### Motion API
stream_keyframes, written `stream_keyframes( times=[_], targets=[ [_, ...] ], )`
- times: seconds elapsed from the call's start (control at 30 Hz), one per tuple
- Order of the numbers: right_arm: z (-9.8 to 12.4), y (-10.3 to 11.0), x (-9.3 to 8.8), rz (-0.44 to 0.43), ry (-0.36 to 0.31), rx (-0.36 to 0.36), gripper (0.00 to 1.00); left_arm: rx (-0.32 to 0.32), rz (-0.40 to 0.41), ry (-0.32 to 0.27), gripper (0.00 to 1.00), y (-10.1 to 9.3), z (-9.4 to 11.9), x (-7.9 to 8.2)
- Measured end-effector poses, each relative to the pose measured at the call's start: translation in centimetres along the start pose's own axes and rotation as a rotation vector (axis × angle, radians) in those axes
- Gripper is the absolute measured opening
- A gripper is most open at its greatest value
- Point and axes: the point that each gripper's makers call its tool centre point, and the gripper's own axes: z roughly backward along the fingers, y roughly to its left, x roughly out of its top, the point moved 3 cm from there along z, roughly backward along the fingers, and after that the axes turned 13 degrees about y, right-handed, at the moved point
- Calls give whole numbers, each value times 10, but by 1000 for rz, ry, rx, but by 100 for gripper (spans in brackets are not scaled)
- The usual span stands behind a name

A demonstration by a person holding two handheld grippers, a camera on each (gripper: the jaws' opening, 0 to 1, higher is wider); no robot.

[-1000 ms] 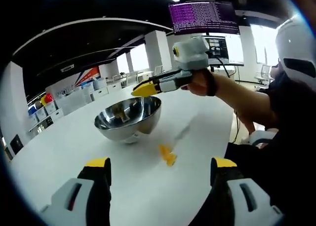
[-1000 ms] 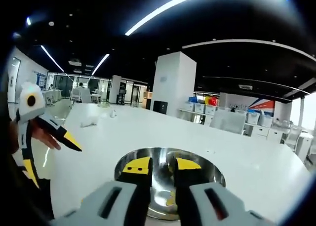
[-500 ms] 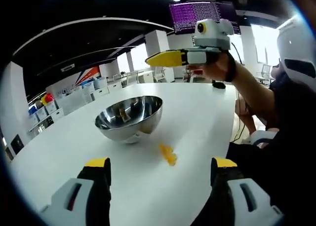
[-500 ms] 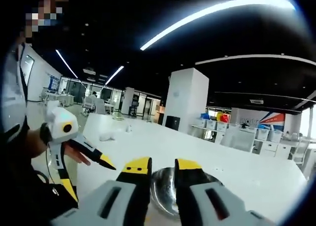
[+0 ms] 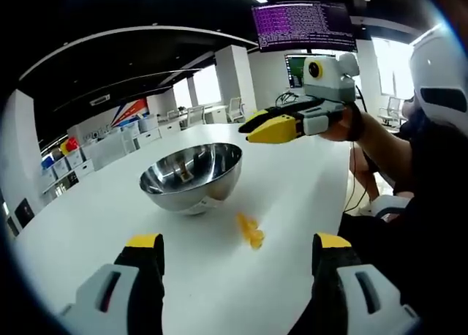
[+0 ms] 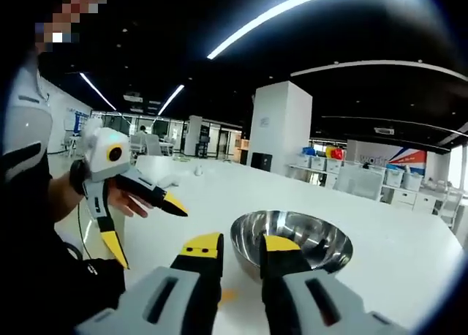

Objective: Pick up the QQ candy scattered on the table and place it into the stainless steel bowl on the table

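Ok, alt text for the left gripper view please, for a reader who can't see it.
A stainless steel bowl sits on a white table, with a yellow QQ candy lying on the table just beside it. The left claw is wide open below, and the right claw hangs above the table, closed.

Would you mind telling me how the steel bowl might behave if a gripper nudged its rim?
The bowl looks round-bottomed and thin-walled, so it would probably rock or tip. The table looks smooth and glossy, so it may also slide.
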Motion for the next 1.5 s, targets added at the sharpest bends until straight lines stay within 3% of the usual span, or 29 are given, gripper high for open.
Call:
stream_keyframes(
  times=[0.33,0.7,0.93,1.13,1.5],
  targets=[
    [-5,22,-36,-56,2,80,17,-3,-7,-14,83,0,-3,3],
    [-14,49,-67,-21,125,155,18,-2,-12,-9,83,-1,-5,1],
    [-24,56,-78,-16,177,186,18,-12,-21,26,83,-4,-6,-4],
    [-32,55,-87,-35,222,193,18,-19,-13,27,84,-5,-6,-5],
    [-41,53,-92,5,266,191,18,-11,0,39,83,-1,-3,-5]
  ],
)
